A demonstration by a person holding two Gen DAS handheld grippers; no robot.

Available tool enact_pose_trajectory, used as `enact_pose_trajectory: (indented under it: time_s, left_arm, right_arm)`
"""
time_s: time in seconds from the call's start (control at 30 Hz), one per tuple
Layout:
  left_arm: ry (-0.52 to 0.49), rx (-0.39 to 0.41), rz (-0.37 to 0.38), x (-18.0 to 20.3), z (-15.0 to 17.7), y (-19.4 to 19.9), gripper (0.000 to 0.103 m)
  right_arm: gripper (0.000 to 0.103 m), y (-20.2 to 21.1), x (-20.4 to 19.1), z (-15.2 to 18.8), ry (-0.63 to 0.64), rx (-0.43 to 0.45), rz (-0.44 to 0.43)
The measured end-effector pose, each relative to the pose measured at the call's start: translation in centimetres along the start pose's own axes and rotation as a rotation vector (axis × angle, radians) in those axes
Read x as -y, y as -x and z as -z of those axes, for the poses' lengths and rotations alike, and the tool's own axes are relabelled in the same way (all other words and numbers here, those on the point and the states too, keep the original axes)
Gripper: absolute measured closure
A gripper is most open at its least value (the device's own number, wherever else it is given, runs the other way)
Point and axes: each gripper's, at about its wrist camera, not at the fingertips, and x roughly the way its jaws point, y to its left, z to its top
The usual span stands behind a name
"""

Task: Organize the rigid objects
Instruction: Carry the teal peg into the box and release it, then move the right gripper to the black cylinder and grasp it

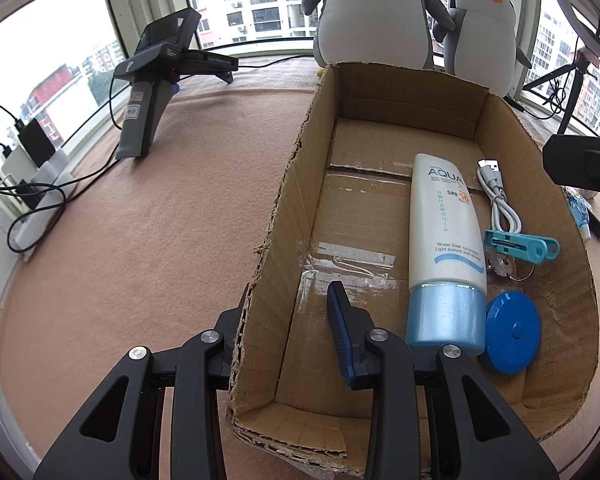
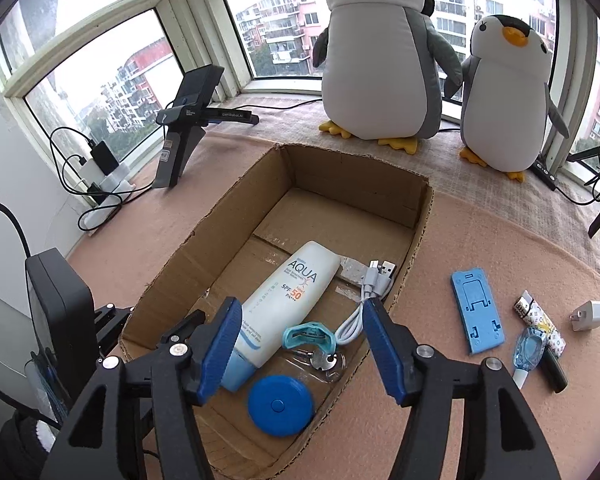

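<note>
Cardboard forms the box, and its left wall stands between the fingers of the left gripper, which are spread on both sides of it, probably to keep the box steady. Inside the box lie 4 things: a sunscreen tube, a round blue tape measure, a key ring and a white cable. The right gripper hangs above them, spread and empty. On the mat to the right, a blue phone stand and a white charger lie outside the box, not yet packed.

Left gripper straddling box wall, jaws spread wide, one blue-padded finger sitting inside, other outside and hidden. Right gripper hovering above, jaws gaping apart, blue pads facing inward, gripping nothing.
</note>
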Motion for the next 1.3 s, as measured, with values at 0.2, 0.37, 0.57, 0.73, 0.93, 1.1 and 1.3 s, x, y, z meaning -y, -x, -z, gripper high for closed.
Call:
enact_pose_trajectory:
  time_s: [0.2,0.37,0.57,0.73,0.93,1.1,1.3]
  left_arm:
    - [0.0,0.0,0.0,-0.1,0.0,0.0,0.071]
    - [0.0,0.0,0.0,0.0,0.0,0.0,0.071]
    - [0.0,0.0,-0.001,0.0,0.0,0.0,0.071]
    - [-0.001,0.0,-0.002,-0.1,0.0,-0.1,0.071]
    - [-0.001,0.0,-0.003,-0.1,0.0,-0.1,0.071]
    - [-0.002,0.0,-0.003,-0.1,0.0,-0.1,0.071]
    - [-0.007,0.0,-0.007,-0.1,-0.1,-0.1,0.071]
  right_arm:
    - [0.037,0.5,0.7,0.0,-0.014,0.01,0.015]
    - [0.037,1.0,2.0,0.3,-0.036,0.015,0.022]
    - [0.037,2.1,4.6,1.2,-0.056,0.012,0.049]
    - [0.037,3.3,7.6,2.4,-0.076,0.007,0.082]
    - [0.037,4.5,11.9,4.4,-0.032,-0.034,0.146]
    - [0.037,5.1,15.3,5.3,-0.005,-0.063,0.244]
    - [0.043,4.1,18.0,5.7,0.008,-0.126,0.289]
